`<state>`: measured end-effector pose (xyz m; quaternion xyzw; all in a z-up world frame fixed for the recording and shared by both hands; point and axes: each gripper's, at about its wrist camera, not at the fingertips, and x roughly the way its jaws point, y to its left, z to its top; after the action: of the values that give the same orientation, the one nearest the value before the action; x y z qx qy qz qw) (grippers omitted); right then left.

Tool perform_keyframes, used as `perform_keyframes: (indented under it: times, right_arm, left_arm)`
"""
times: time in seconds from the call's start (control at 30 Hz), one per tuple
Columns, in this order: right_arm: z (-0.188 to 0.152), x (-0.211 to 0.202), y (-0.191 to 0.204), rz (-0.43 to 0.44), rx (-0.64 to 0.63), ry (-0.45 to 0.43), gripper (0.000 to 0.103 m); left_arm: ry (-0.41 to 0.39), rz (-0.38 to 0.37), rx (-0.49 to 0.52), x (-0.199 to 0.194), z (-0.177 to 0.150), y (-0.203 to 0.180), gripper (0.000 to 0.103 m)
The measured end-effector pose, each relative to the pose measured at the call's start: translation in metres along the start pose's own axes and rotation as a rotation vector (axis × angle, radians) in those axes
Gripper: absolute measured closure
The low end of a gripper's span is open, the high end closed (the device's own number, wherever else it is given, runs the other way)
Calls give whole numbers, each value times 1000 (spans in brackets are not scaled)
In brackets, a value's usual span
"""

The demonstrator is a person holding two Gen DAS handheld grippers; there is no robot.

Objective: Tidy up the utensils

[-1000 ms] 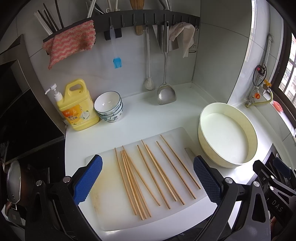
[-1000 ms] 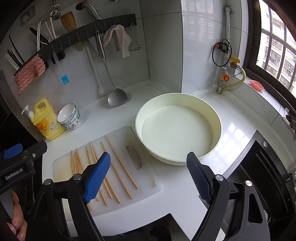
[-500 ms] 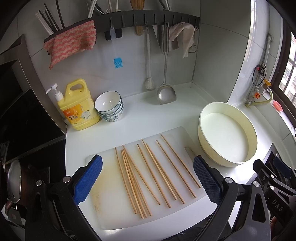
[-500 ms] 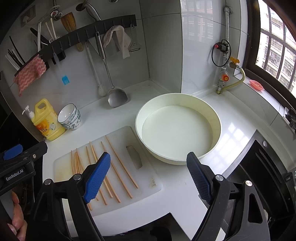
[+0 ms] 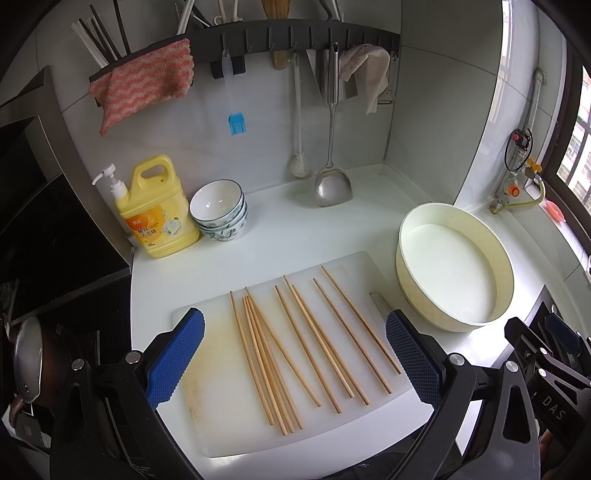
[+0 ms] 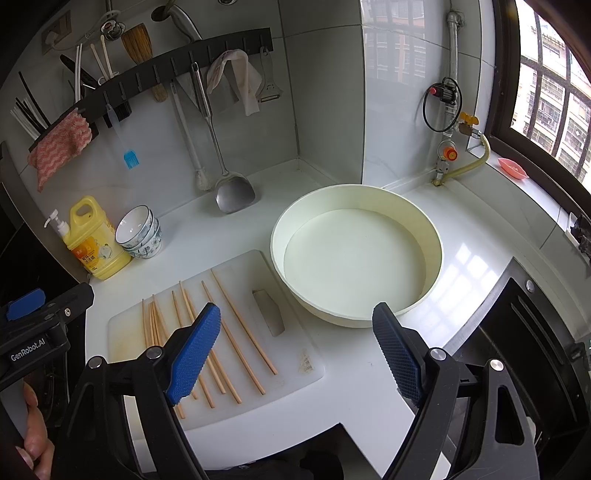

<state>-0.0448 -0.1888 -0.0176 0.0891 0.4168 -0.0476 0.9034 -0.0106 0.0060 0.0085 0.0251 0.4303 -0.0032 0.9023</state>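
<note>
Left wrist view: the left claw [image 5: 294, 355] hangs above the cutting board [image 5: 221, 428], its blue pads spread wide with nothing between them.
Right wrist view: the right claw [image 6: 295, 349] is also wide open and empty, above the near edge of the tabletop [image 6: 465, 266].
Change: compared with one second ago, almost nothing has changed; both claws keep the same place and the same opening, and no chopstick has shifted.
Chopsticks: the wooden chopsticks [image 5: 314, 343] lie loose on the board, a tighter bunch at 9 o'clock, the others fanned out toward 3 o'clock, all pointing about 11 o'clock.
Basin: the empty cream basin [image 6: 432, 243] stands at 3 o'clock of the board, just beside its edge.
Wall rack: the dark rack [image 5: 303, 31] at 12 o'clock holds other utensils, with sticks standing at its left end.
Meaning for the task: I judge the work has not yet begun; the chopsticks wait to be gathered.
Next move: probably the left claw descends on the bunch.
</note>
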Motion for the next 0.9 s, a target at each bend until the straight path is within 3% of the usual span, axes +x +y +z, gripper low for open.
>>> perform_keyframes:
  times: [0.9]
  right_arm:
    - [-2,-1,5,13,-12,-6,23]
  left_arm:
    - [-1,10,-20,-3,-6,9,6]
